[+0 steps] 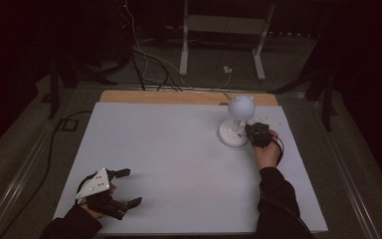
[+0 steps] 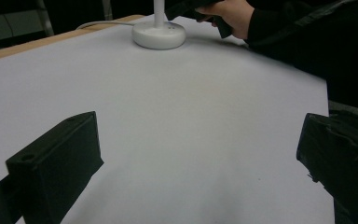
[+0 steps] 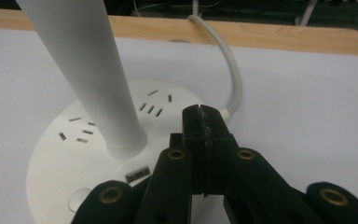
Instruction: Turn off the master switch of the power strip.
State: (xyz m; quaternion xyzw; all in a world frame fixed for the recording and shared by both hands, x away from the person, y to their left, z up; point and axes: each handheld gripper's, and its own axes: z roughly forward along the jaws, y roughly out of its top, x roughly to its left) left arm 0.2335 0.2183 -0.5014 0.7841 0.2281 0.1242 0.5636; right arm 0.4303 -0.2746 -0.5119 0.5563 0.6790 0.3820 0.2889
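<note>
The right gripper (image 3: 204, 122) has its jaws pressed flat together, their tips over the round base of the white lamp (image 1: 235, 130), just beside the stem. The right hand (image 1: 267, 153) reaches forward from a dark sleeve toward the far right of the white table top (image 1: 179, 159), where the lamp stands, its white cord (image 3: 228, 70) curving off over the wooden edge. The left gripper (image 1: 110, 191) rests near the front left corner, jaws spread wide, well apart from the lamp.
</note>
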